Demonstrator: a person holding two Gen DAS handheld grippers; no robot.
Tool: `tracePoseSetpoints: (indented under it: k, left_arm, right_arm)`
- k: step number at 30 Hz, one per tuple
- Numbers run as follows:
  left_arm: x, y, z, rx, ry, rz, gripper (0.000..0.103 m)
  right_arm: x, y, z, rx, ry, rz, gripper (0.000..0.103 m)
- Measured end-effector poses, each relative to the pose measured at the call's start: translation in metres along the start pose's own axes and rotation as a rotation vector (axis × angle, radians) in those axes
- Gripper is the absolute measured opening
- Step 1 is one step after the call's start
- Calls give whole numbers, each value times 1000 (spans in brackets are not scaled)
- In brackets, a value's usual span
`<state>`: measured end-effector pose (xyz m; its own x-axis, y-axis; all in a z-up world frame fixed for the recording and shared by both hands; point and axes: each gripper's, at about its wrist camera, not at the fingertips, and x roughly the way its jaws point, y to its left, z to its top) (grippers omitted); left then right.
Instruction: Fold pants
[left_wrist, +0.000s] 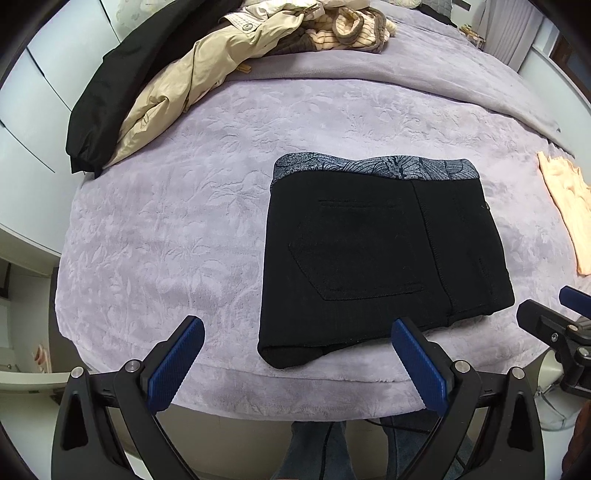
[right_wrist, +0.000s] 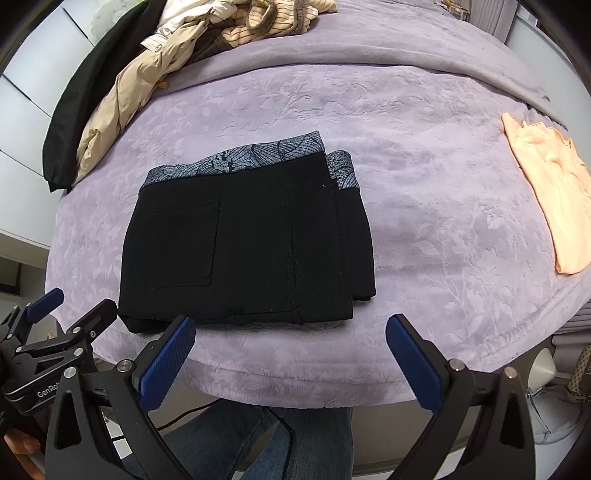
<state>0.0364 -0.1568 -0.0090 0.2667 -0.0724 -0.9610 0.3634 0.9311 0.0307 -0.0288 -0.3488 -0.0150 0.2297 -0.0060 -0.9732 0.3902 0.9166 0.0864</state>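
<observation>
Pants (left_wrist: 380, 254) lie folded into a compact black rectangle on the lilac blanket (left_wrist: 192, 206) that covers the bed, near its front edge, with the grey leaf-print waistband (left_wrist: 373, 168) turned to the far side and a back pocket facing up. From the right wrist view I see the folded layers slightly offset along the right side. My left gripper (left_wrist: 297, 363) hangs just short of the near edge of the pants, its blue pads spread wide and holding nothing. My right gripper (right_wrist: 290, 360) sits in much the same way, jaws wide apart and empty, just off the near edge. Far left on the bed are a black garment (left_wrist: 110, 92) and a beige jacket (left_wrist: 192, 74) in a heap; a peach cloth (right_wrist: 546, 192) lies well apart to the right.
</observation>
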Motion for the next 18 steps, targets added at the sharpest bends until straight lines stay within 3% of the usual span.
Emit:
tracePoseSetpoints:
  k: [18]
  left_arm:
    - [-2,-3,-1,-10,8,-4,101]
  right_arm:
    - [-7,4,-2,-9,-3,-23,103]
